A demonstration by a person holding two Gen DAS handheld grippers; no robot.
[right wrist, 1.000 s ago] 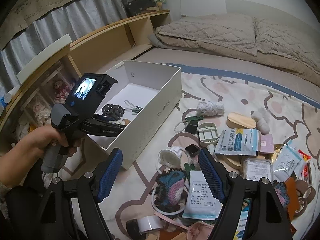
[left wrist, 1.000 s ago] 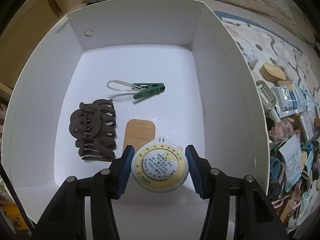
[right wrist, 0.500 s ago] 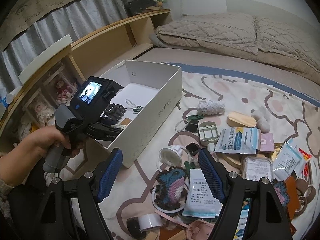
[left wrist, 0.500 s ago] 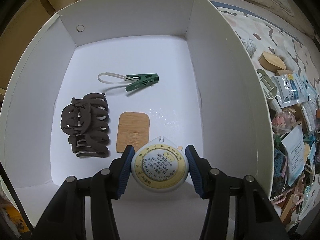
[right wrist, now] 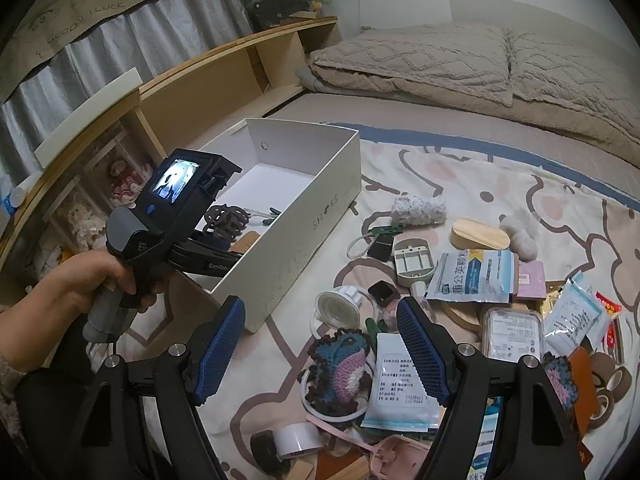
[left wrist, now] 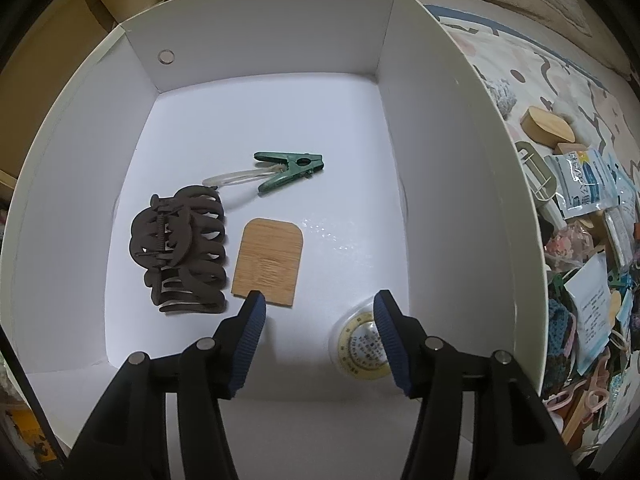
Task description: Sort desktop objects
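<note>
My left gripper [left wrist: 318, 304] is open inside the white shoebox [left wrist: 460, 152]. The round white tape measure [left wrist: 360, 346] lies on the box floor just under its right finger, no longer held. Also in the box are a brown hair claw [left wrist: 180, 248], a small wooden board [left wrist: 270, 266] and a green clothespin [left wrist: 290, 170]. My right gripper [right wrist: 320, 320] is open and empty, hovering over the cluttered bed sheet; the box [right wrist: 316, 216] and the hand-held left gripper [right wrist: 176, 216] show at its left.
Right of the box lie many loose items: a crocheted piece in a hoop [right wrist: 340, 372], a white cap [right wrist: 338, 308], a paper packet [right wrist: 404, 388], a blue-white pouch [right wrist: 472, 276], a wooden oval box [right wrist: 480, 234], tape rolls [right wrist: 298, 438]. A wooden shelf [right wrist: 200, 80] runs behind.
My left gripper opened and let go of the tape measure, which now rests on the box floor at the right. The right gripper has barely moved.
</note>
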